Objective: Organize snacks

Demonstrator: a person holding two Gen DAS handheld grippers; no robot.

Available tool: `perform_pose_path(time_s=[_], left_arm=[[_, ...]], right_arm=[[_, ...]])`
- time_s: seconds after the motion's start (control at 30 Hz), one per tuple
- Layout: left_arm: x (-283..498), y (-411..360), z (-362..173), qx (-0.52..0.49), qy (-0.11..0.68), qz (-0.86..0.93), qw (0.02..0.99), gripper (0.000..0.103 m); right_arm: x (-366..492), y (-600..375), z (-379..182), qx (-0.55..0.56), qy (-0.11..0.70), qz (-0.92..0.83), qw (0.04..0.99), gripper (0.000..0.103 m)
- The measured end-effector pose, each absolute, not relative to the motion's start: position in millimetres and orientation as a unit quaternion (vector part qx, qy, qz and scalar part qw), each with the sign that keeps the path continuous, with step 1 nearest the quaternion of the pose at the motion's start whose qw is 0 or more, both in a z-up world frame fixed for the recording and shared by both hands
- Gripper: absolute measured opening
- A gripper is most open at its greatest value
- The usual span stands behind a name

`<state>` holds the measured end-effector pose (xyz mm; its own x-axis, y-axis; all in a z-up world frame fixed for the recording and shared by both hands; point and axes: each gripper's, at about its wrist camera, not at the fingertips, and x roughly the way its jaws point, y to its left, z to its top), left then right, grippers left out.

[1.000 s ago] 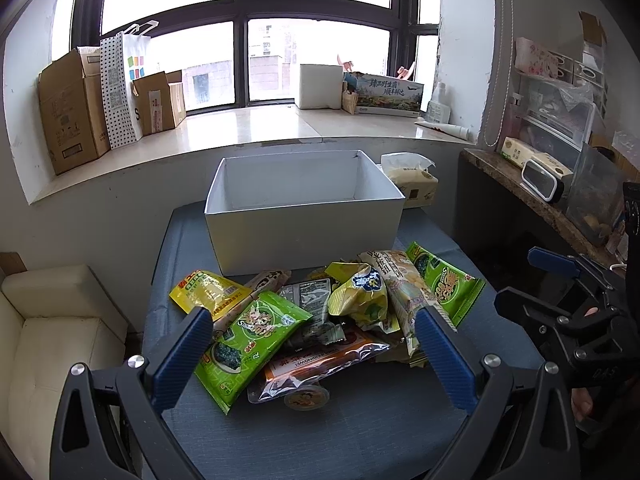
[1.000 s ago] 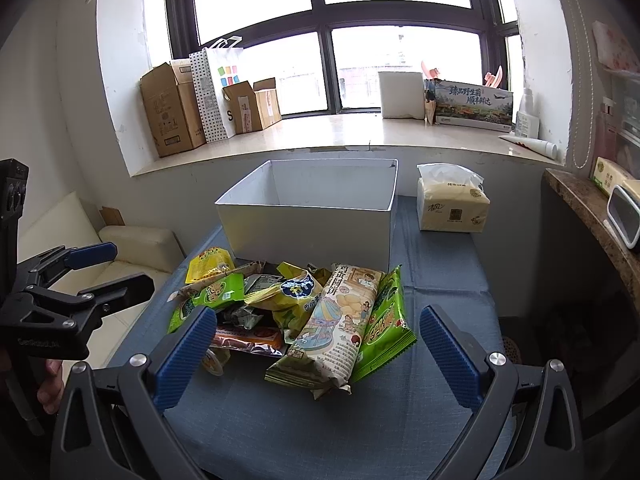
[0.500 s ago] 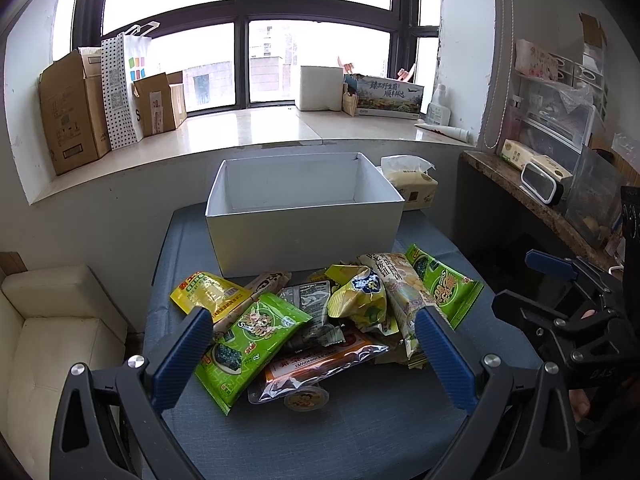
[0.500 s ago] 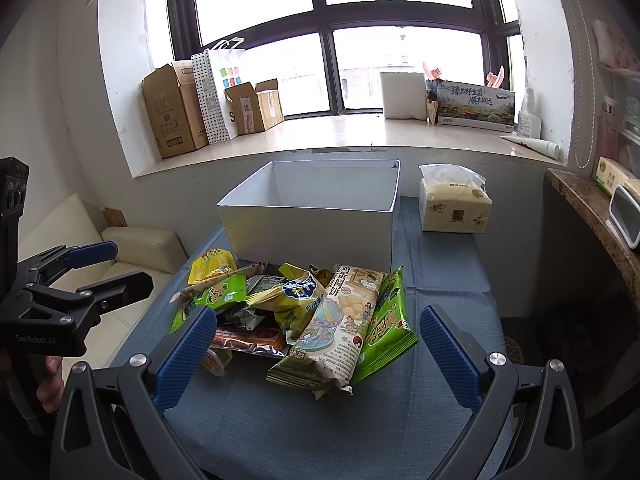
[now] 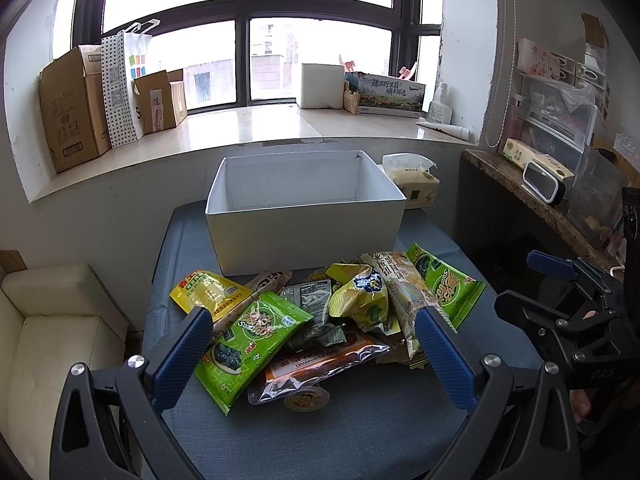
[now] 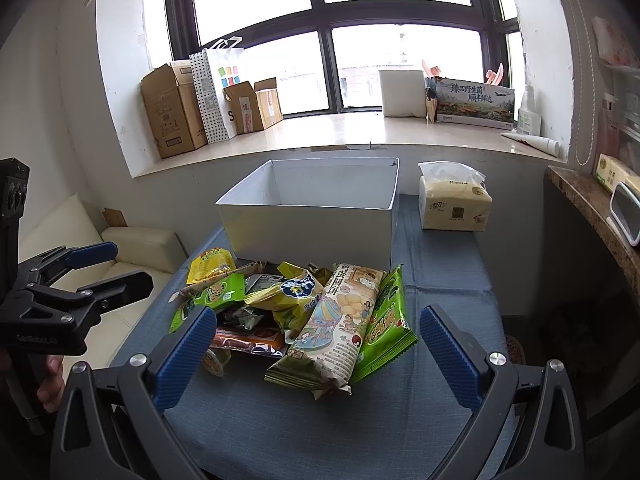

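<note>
Right wrist view: snack packets lie heaped on the table before the white box, both tools spread wide and empty. Packets look light, crinkly, probably slippery; pinch the biscuit pack across its sealed end.

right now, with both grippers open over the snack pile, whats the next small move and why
Probably lower the right gripper onto the long biscuit pack: it lies on top of the pile, nearest that gripper and between its open fingers. The white box behind looks empty, and the left gripper holds nothing either.
</note>
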<state>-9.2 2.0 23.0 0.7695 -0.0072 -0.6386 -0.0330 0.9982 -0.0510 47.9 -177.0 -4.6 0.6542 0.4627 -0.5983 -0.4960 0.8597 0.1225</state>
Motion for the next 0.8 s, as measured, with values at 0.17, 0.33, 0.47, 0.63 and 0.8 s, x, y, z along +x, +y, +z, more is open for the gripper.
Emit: perform_pose_path(time_s=[0.17,0.33,0.47,0.63,0.8], left_arm=[[-8.4,1.8,21.9,-0.029,0.339,0.007,0.940,0.103],[-7.7,2.0,21.1,-0.031,0.339,0.007,0.940,0.103],[-7.6,0.4,21.1,-0.030,0.339,0.007,0.940,0.103],[-8.1,0.5,21.9,-0.030,0.339,0.007,0.940,0.103],[-8.5,2.0,21.8,-0.032,0.340,0.008,0.940,0.103]], right_arm=[[48.2,-177.7,-4.3,-0.025,0.322,0.263,0.909,0.103],[48.6,-178.9,-4.0,-0.024,0.321,0.263,0.909,0.103],[49.1,-179.8,-4.2,-0.021,0.322,0.265,0.909,0.103],[50.8,-181.9,-5.3,-0.016,0.327,0.265,0.907,0.103],[51.9,-181.8,-6.6,-0.016,0.328,0.266,0.906,0.103]])
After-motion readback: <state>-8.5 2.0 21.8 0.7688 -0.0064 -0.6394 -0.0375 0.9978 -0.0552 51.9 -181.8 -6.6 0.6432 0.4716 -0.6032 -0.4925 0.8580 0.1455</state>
